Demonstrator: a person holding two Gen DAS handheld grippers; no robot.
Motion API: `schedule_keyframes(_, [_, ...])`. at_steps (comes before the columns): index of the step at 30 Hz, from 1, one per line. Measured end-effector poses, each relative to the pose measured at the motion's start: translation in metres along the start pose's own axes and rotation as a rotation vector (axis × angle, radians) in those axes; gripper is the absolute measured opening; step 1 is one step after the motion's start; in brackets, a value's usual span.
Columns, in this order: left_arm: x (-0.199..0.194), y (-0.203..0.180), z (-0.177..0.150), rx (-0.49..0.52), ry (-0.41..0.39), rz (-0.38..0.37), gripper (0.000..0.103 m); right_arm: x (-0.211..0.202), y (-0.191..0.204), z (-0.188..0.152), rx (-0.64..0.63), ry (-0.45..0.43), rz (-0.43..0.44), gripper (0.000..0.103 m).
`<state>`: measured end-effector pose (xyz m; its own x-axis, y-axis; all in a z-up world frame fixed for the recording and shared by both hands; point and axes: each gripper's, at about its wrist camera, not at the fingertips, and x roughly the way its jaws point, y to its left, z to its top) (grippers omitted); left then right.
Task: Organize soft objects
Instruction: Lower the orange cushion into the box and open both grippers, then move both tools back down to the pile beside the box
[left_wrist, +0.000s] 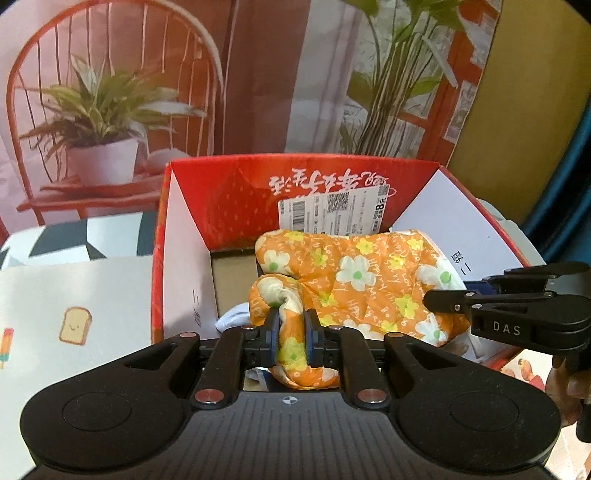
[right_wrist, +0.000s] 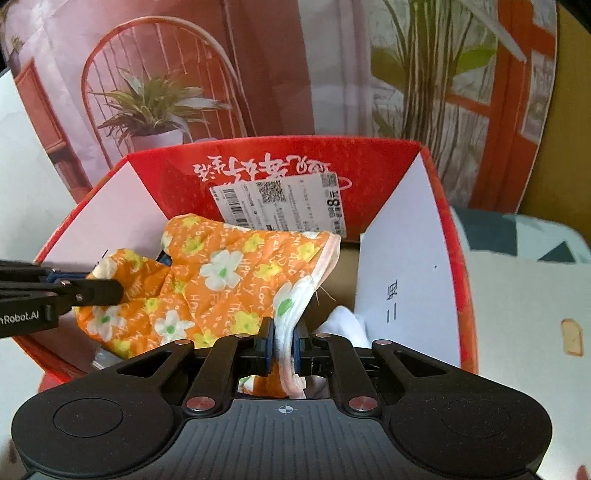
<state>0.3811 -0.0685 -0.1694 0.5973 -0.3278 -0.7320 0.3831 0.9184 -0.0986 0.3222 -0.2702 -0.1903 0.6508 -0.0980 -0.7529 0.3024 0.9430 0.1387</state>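
An orange quilted cloth (left_wrist: 369, 280) with white and yellow flowers hangs over the open red cardboard box (left_wrist: 192, 192). My left gripper (left_wrist: 291, 328) is shut on the cloth's left end. My right gripper (right_wrist: 283, 345) is shut on its right edge; the cloth (right_wrist: 221, 280) spans between both. The right gripper also shows in the left wrist view (left_wrist: 436, 299), and the left gripper shows in the right wrist view (right_wrist: 103, 290). A white soft item (right_wrist: 347, 325) lies inside the box (right_wrist: 432, 206) under the cloth.
The box has white inner flaps and a shipping label (left_wrist: 336, 214) on its far wall. A white sheet with a toast picture (left_wrist: 75, 325) lies left of the box. A printed backdrop of a chair and plants (left_wrist: 103, 110) stands behind.
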Motion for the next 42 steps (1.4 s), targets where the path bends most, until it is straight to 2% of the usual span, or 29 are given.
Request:
schedule_keyframes(3, [-0.009,-0.001,0.000,0.011,-0.030,0.002,0.046,-0.009,0.003,-0.001,-0.026,-0.035,-0.020,0.021])
schedule_keyframes(5, [-0.020,-0.003,0.000,0.029,-0.062,-0.001,0.053,-0.018,0.005,-0.002,-0.035,-0.064,-0.029,0.027])
schedule_keyframes(7, [-0.031,-0.006,0.000,0.049,-0.089,-0.005,0.068,-0.027,0.008,-0.002,-0.046,-0.094,-0.039,0.043])
schedule_keyframes(8, [-0.036,-0.008,0.000,0.057,-0.103,-0.004,0.073,-0.032,0.009,-0.003,-0.054,-0.115,-0.038,0.047])
schedule_keyframes(10, [-0.047,-0.011,-0.001,0.067,-0.129,-0.006,0.090,-0.044,0.010,-0.004,-0.072,-0.160,-0.037,0.062])
schedule_keyframes(12, [-0.059,-0.012,-0.003,0.064,-0.148,-0.017,0.096,-0.052,0.011,-0.005,-0.076,-0.192,-0.042,0.071])
schedule_keyframes(14, [-0.069,-0.014,-0.005,0.060,-0.163,-0.033,0.099,-0.060,0.011,-0.007,-0.064,-0.212,-0.037,0.078])
schedule_keyframes(16, [-0.078,-0.017,-0.008,0.063,-0.176,-0.025,0.103,-0.069,0.009,-0.008,-0.045,-0.247,-0.026,0.094])
schedule_keyframes(18, [-0.086,-0.019,-0.011,0.070,-0.189,-0.011,0.103,-0.077,0.008,-0.012,-0.028,-0.276,-0.020,0.102])
schedule_keyframes(27, [-0.112,-0.016,-0.038,0.019,-0.206,0.025,0.103,-0.103,0.007,-0.039,0.007,-0.328,-0.010,0.102])
schedule_keyframes(42, [-0.138,-0.005,-0.098,-0.067,-0.188,0.021,0.103,-0.138,0.010,-0.096,0.043,-0.392,0.002,0.103])
